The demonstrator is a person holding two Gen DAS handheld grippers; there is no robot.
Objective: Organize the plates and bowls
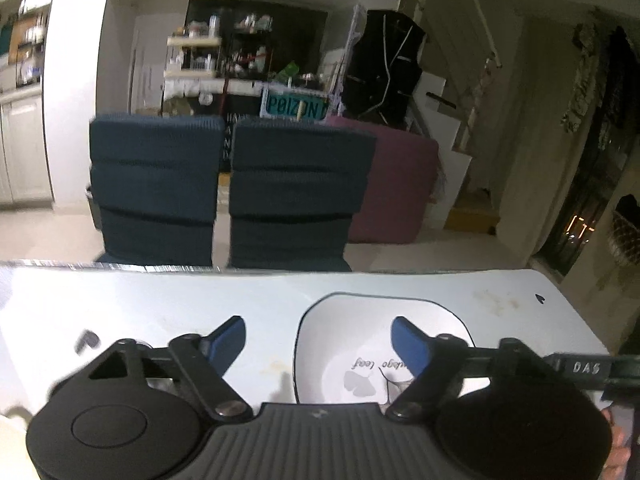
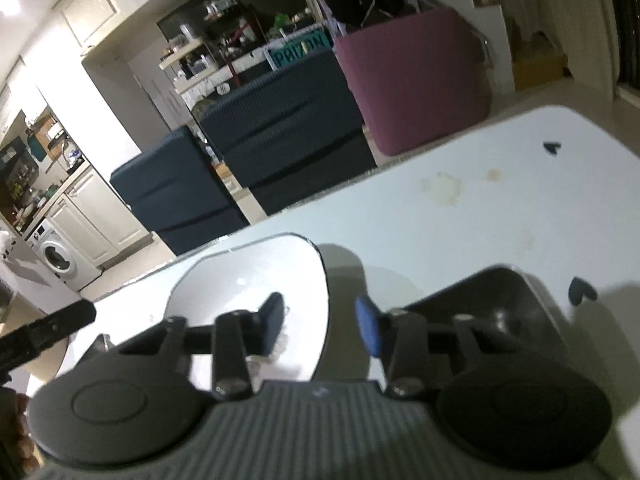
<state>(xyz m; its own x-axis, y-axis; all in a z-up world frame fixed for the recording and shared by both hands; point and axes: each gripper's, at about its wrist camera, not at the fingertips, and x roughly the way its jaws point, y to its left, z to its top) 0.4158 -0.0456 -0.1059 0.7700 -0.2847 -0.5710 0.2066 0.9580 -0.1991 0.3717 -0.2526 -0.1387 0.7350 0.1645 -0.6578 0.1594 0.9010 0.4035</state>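
Beyond the white counter (image 1: 200,300) stand two dark blue chairs (image 1: 160,184), a mauve seat (image 1: 396,184), cluttered shelves (image 1: 196,56), pale cabinets and a washing machine (image 2: 56,256).

I'm in a lived-in home, at a white table (image 2: 460,208). Two dark blue chairs (image 1: 224,192) stand just past the table's far edge, a mauve armchair (image 2: 412,80) beside them. Beyond the chairs are cluttered shelves (image 1: 192,58); off to their left, kitchen cabinets (image 2: 96,216) and a washing machine (image 2: 56,258).
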